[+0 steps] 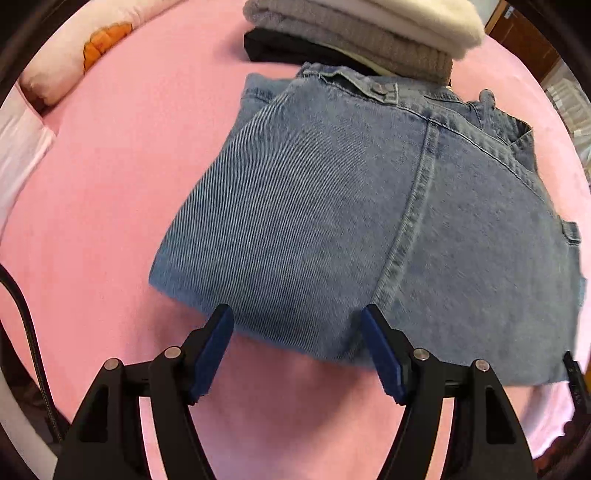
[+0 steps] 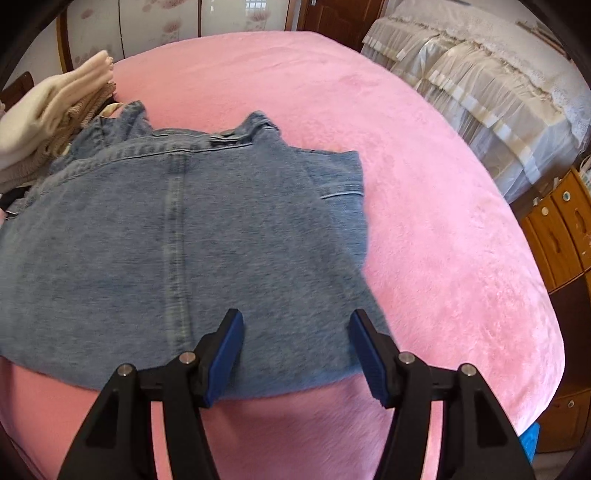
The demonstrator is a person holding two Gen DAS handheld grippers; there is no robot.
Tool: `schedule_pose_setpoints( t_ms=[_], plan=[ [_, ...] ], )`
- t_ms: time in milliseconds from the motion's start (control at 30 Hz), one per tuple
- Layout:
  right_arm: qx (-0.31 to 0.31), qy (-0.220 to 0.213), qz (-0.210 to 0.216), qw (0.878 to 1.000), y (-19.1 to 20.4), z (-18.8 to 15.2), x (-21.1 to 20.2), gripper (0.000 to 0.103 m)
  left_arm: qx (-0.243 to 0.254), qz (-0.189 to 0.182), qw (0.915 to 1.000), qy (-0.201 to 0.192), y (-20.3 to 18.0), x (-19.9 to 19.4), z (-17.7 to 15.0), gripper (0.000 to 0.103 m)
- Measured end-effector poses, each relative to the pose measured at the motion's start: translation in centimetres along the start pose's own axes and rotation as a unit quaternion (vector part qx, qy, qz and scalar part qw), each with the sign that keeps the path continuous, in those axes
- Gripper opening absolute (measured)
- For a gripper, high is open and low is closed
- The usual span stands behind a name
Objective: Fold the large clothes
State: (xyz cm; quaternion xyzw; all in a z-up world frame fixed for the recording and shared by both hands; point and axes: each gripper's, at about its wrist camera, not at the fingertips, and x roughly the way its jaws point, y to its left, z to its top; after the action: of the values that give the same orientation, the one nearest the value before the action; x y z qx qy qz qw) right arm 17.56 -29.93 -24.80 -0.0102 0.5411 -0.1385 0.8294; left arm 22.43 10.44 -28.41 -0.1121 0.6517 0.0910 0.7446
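Note:
A blue denim garment [image 1: 351, 221] lies folded into a compact rectangle on the pink bed cover [image 1: 110, 203]; it also shows in the right wrist view [image 2: 184, 229]. My left gripper [image 1: 297, 321] is open, its blue pads just above the near folded edge, holding nothing. My right gripper [image 2: 295, 325] is open over the near right corner of the denim, holding nothing. A vertical seam runs down the folded top layer.
A stack of folded clothes [image 1: 369, 33], cream, grey and black, sits behind the denim, also in the right wrist view [image 2: 48, 118]. A pink pillow [image 1: 74, 48] is at far left. Another bed [image 2: 480, 85] and wooden drawers [image 2: 554, 229] stand to the right.

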Motion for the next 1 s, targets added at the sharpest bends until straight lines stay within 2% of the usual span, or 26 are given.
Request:
schedule_pose_setpoints(
  t_ms=[133, 333, 500, 533, 600, 767, 900, 1000],
  plan=[
    [-0.018, 0.01, 0.019, 1.0, 1.9, 0.8, -2.3, 0.06, -0.017, -0.027, 0.9994, 0.015, 0.5, -2.1, -0.4, 0.07],
    [-0.044, 0.005, 0.059, 0.997, 5.5, 1.9, -5.7, 0.06, -0.021, -0.062, 0.9978, 0.013, 1.4, -5.2, -2.5, 0.07],
    [-0.077, -0.026, 0.088, 0.993, 9.5, 2.0, -7.5, 0.06, -0.07, -0.135, 0.988, 0.028, 4.0, -3.8, -5.8, 0.07],
    [-0.084, -0.036, 0.092, 0.992, 10.5, 1.8, -7.7, 0.06, -0.084, -0.15, 0.9846, 0.031, 4.5, -3.1, -6.3, 0.07],
    [-0.097, -0.051, 0.097, 0.989, 12.1, 1.4, -7.8, 0.06, -0.117, -0.203, 0.9719, 0.022, 5.8, -1.5, -7.2, 0.07],
    [-0.106, -0.059, 0.135, 0.983, 14.9, 0.3, -6.9, 0.06, -0.172, -0.279, 0.9444, -0.024, 7.8, 2.6, -7.7, 0.069],
    [-0.115, -0.071, 0.152, 0.979, 16.2, -0.5, -6.4, 0.06, -0.196, -0.32, 0.9237, -0.076, 8.6, 4.5, -6.6, 0.068],
    [-0.119, -0.074, 0.161, 0.977, 16.7, -0.8, -5.8, 0.06, -0.182, -0.331, 0.9178, -0.121, 8.2, 5.1, -5.0, 0.068]
  ],
)
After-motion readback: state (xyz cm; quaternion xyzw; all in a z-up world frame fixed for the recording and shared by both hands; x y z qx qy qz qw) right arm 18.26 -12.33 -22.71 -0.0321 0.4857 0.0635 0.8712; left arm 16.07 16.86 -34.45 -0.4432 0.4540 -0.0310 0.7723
